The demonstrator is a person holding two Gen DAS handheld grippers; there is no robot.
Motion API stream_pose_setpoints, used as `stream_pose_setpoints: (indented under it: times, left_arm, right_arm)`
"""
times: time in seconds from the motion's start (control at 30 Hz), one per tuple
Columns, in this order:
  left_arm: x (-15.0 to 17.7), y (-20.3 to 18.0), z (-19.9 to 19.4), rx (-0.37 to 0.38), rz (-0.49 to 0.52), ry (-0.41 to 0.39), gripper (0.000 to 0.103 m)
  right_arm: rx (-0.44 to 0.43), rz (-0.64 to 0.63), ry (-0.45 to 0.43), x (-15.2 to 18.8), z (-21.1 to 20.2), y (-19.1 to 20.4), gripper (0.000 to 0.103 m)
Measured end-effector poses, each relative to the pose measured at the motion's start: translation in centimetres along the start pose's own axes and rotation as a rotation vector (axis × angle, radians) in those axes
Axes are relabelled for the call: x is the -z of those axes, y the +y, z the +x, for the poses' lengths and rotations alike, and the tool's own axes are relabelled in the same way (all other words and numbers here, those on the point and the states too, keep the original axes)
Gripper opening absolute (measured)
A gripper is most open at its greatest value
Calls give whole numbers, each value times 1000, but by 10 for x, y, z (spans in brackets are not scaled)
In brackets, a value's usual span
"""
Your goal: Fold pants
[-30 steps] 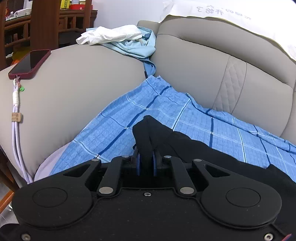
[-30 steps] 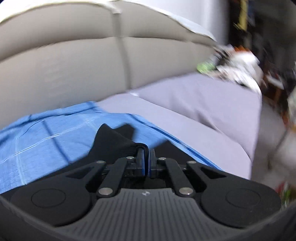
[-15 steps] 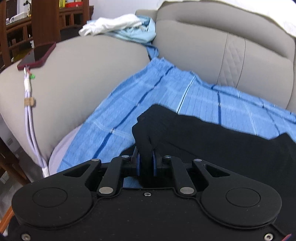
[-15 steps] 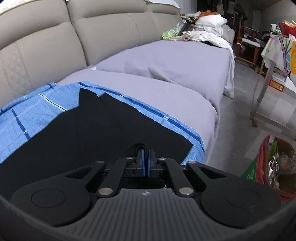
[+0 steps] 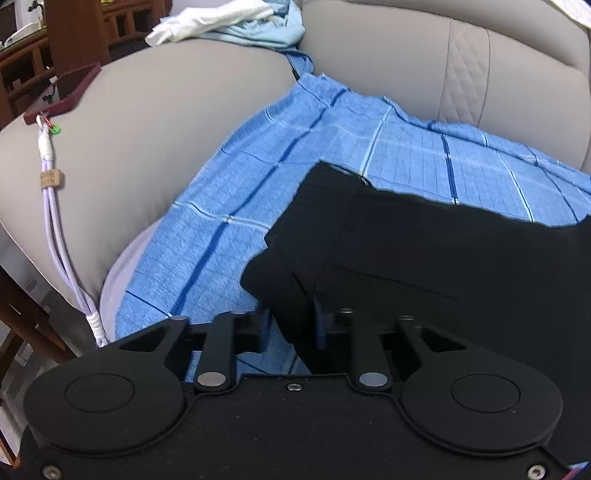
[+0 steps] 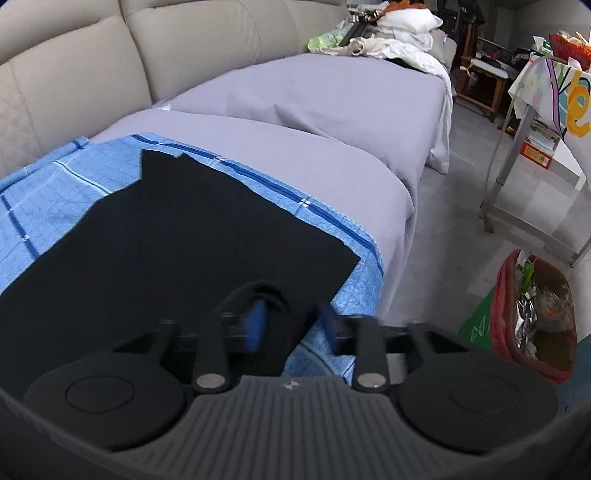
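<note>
Black pants [image 5: 424, 251] lie spread flat on a blue checked cloth [image 5: 240, 206] on the sofa seat. They also show in the right wrist view [image 6: 184, 240]. My left gripper [image 5: 291, 325] is open at the pants' near left edge, with a fold of black fabric lying loose between its fingers. My right gripper [image 6: 291, 325] is open at the near right corner of the pants, and a small hump of fabric rests by its left finger [image 6: 256, 325]. Both sit low over the front edge of the seat.
The beige sofa armrest [image 5: 147, 122] holds a phone in a red case [image 5: 70, 92] with a hanging cord. Light clothes [image 5: 229, 22] lie on its top. To the right are a grey sheet [image 6: 314, 122], a laundry pile [image 6: 399, 33], a metal table [image 6: 535, 147] and a red bin [image 6: 535, 314].
Both grippers lowered the pants onto the blue cloth, pulled back toward the seat's front edge, then opened and let go of the fabric.
</note>
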State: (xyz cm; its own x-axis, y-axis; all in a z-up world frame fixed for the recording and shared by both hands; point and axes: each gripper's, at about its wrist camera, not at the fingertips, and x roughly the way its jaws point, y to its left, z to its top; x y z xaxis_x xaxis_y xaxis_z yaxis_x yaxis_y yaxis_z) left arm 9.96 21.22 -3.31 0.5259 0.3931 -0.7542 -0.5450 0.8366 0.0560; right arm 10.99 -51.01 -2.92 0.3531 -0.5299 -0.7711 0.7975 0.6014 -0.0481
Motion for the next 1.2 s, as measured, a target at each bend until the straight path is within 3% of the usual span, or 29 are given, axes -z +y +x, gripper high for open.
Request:
stream_pose_setpoints:
  times: [0.03,0.1,0.3,0.37,0.43,0.5,0.67,0.83,0.93,1.03,1.1,1.2]
  left_arm:
    - [1,1,-1,12,-14,-2,32]
    - [0,7,-5,20,-51,-15,47]
    - [-13,19,-35,-7,-93,-168,67]
    - [-19,19,-46,12,-95,-226,67]
    - [-24,14,-53,73,-72,-264,62]
    - [-30,3,-52,135,-37,-274,49]
    - [-38,-29,-21,212,36,-237,22]
    - [-37,-52,21,236,87,-223,18]
    - [-39,-53,46,214,81,-213,18]
    - [-38,-47,63,200,76,-231,14]
    - [-37,-46,67,188,106,-268,13]
    - [-30,-47,70,182,148,-309,14]
  right_arm:
    - [-16,-8,-3,0,-4,2,71]
    - [-48,-35,-5,-1,-13,10,77]
    - [-211,-120,-63,-8,-66,46,93]
    - [-263,-180,-94,-8,-86,65,100]
    - [-331,-230,-122,-2,-107,89,102]
    - [-442,-286,-128,8,-123,112,102]
    - [-743,-502,-157,67,-164,192,103]
    - [-967,-729,-183,145,-203,270,97]
    - [-1025,-846,-153,187,-218,309,88]
    - [-1005,-914,-179,217,-222,337,73]
    - [-972,-897,-170,226,-216,353,66]
    - [-942,-847,-204,225,-206,359,66]
